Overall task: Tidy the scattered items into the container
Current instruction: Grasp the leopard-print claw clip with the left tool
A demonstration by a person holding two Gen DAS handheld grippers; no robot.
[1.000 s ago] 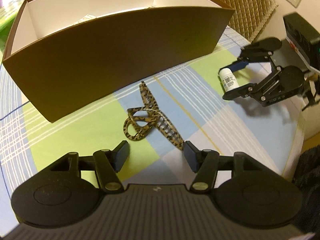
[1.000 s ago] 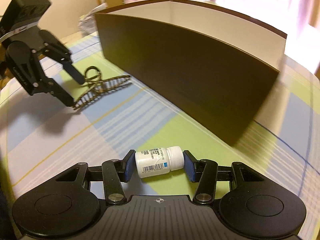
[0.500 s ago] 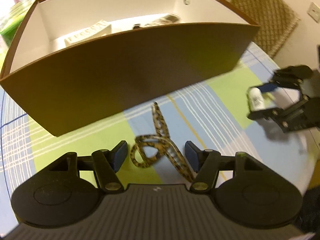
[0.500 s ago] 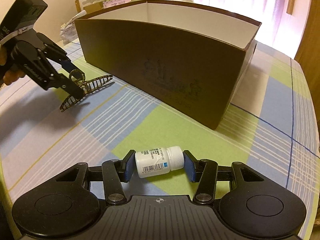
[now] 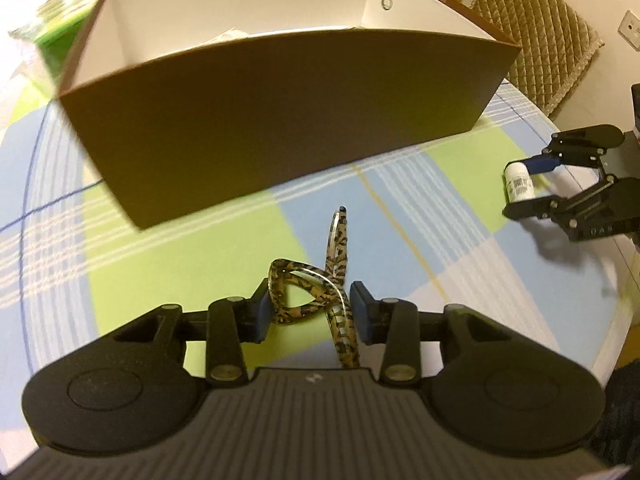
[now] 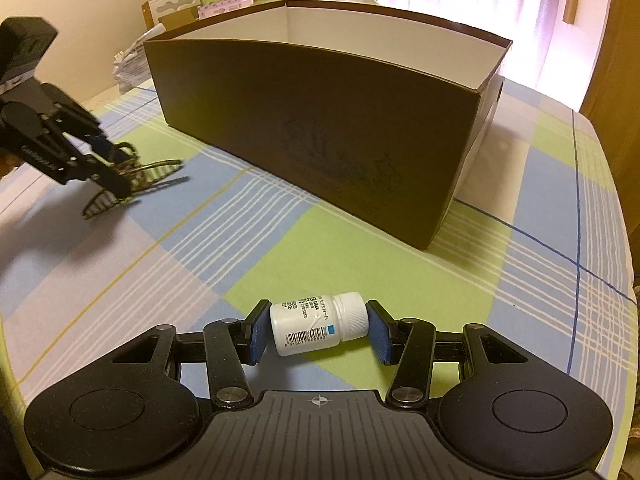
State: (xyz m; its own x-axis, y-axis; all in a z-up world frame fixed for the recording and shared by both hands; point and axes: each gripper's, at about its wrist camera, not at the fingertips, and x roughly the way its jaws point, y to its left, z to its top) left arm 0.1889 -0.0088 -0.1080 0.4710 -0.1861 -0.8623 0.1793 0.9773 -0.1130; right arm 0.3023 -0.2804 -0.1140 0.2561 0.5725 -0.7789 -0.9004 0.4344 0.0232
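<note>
You could read one item with certainty: the white pill bottle carried a printed barcode with digits beneath it, appearing as 6 915077 800580. Above the barcode, the label bore rows of small black print, too small for you to read. The brown box showed a faint dark emblem on its front wall; you could make out no letters in it.
</note>
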